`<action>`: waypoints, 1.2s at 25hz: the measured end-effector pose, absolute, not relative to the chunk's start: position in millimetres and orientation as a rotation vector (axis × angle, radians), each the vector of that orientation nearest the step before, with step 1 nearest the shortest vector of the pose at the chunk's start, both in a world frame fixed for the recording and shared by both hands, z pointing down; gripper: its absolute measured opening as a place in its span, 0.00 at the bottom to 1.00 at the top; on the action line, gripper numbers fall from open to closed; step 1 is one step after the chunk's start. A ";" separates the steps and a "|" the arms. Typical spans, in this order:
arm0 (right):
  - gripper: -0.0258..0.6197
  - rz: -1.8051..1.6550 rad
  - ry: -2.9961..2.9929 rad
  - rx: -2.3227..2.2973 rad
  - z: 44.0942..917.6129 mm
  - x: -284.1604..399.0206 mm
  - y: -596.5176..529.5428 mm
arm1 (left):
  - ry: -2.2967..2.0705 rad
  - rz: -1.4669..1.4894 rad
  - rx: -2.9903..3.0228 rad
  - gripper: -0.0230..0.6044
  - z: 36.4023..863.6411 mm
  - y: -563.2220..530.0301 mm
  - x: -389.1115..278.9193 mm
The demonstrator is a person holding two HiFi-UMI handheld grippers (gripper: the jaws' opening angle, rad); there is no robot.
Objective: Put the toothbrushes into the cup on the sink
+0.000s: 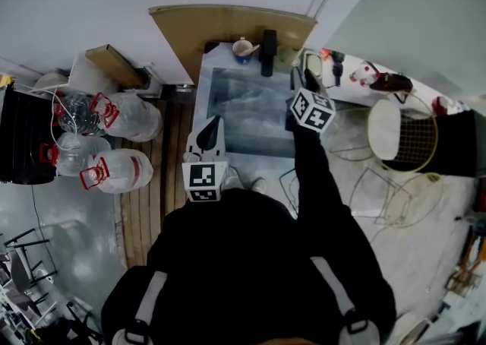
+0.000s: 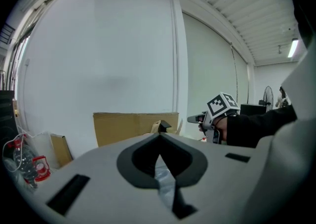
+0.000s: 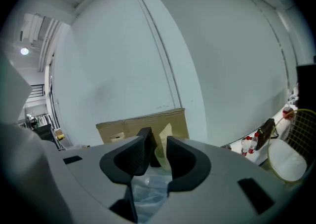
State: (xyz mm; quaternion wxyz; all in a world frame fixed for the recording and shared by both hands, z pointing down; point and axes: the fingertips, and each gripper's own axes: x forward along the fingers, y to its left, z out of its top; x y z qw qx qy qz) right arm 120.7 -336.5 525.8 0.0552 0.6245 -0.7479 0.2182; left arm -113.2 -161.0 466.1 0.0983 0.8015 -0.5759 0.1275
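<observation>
The steel sink (image 1: 244, 112) lies straight ahead of me. At its back edge stand a white mug (image 1: 244, 49), a black object (image 1: 269, 52) and a pale translucent cup (image 1: 287, 59). My right gripper (image 1: 302, 77) hovers over the sink's back right corner. Its jaws stand open with nothing between the pads. In the right gripper view the translucent cup (image 3: 162, 158) shows through the gap just beyond the right gripper (image 3: 157, 151). My left gripper (image 1: 207, 137) is at the sink's front left, shut and empty. I cannot make out any toothbrush.
A cardboard sheet (image 1: 228, 24) leans on the wall behind the sink. Big water jugs (image 1: 121, 117) with red handles lie on the floor to the left, beside wooden slats (image 1: 163, 184). A round wire-frame piece (image 1: 402, 132) and loose wire racks sit to the right.
</observation>
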 end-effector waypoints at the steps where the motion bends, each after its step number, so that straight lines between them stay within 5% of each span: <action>1: 0.25 0.668 -2.290 1.897 522.2 121.1 -331.0 | -1.700 0.375 2.380 0.04 464.9 -159.5 -111.1; 20: 0.05 0.355 -2.548 1.819 446.1 117.9 -196.8 | -1.595 0.291 2.512 0.04 443.8 -136.1 -71.8; 30: 0.04 0.322 -2.573 1.823 430.0 114.1 -163.2 | -1.579 0.268 2.537 0.04 442.3 -137.6 -64.6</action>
